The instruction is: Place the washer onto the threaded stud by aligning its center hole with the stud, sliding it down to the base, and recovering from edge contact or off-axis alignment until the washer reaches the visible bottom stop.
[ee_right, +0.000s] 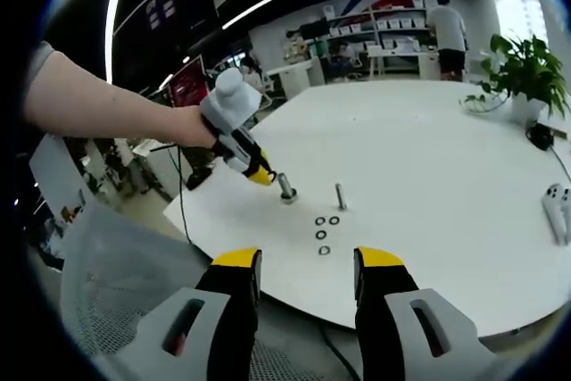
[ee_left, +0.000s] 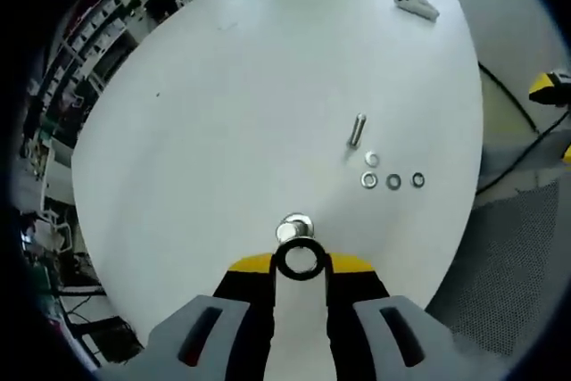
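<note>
you held the washer (ee_left: 299, 260) clamped edge-on between the yellow tips of the left gripper (ee_left: 300, 265), with its centre hole facing the camera and sitting just short of the threaded stud (ee_left: 294, 228), which stood upright on the white table (ee_left: 223, 113). in the right gripper view the left gripper (ee_right: 260, 175) reached the stud (ee_right: 286, 188) from the left. the right gripper (ee_right: 303, 278) was empty, its jaws apart, well back from the table edge. the washer looked like a thin, stiff metal ring: light, hard, probably slippery, and likely to pivot or pop free if pinched unevenly. a hold across the outer rim, leaving the hole unobstructed, seemed best. four spare washers (ee_left: 393, 181) and a loose bolt (ee_left: 357, 129) lay beyond the stud.
</note>
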Available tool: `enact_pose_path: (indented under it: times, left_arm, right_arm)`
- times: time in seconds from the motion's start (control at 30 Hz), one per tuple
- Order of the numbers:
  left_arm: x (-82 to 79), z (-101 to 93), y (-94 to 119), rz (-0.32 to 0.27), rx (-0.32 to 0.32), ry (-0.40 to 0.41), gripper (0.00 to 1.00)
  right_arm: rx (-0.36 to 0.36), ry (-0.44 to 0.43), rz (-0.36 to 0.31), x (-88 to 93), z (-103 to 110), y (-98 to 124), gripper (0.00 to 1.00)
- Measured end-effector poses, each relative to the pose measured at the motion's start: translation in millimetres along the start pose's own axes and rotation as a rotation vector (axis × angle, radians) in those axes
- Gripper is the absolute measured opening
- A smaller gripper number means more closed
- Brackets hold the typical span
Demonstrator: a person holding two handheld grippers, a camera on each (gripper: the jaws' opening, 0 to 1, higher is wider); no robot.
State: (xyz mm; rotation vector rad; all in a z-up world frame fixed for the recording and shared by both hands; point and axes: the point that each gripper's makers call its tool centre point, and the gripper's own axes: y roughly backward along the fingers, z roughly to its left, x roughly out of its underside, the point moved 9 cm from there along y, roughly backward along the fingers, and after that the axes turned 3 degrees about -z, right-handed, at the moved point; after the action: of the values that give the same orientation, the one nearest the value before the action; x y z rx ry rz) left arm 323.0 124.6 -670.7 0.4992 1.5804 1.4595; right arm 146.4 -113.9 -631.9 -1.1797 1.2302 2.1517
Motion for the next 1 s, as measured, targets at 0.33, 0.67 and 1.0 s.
enact_pose_path:
  times: [0.33, 0.67, 1.0]
  left_arm:
    - [-11.6, 2.6, -12, 0.019, -0.001, -0.023, 0.18]
    - [-11.7, 5.4, -20, 0.056, 0.011, -0.066, 0.18]
    - [-9.8, 4.4, -46, 0.112, 0.019, -0.091, 0.18]
  right_arm:
    - [0.006, -0.004, -0.002, 0.0, -1, 0, 0.44]
    - [0.012, -0.009, -0.006, -0.6, -2, 0, 0.44]
    - [0.019, -0.011, -0.003, 0.1, -3, 0, 0.43]
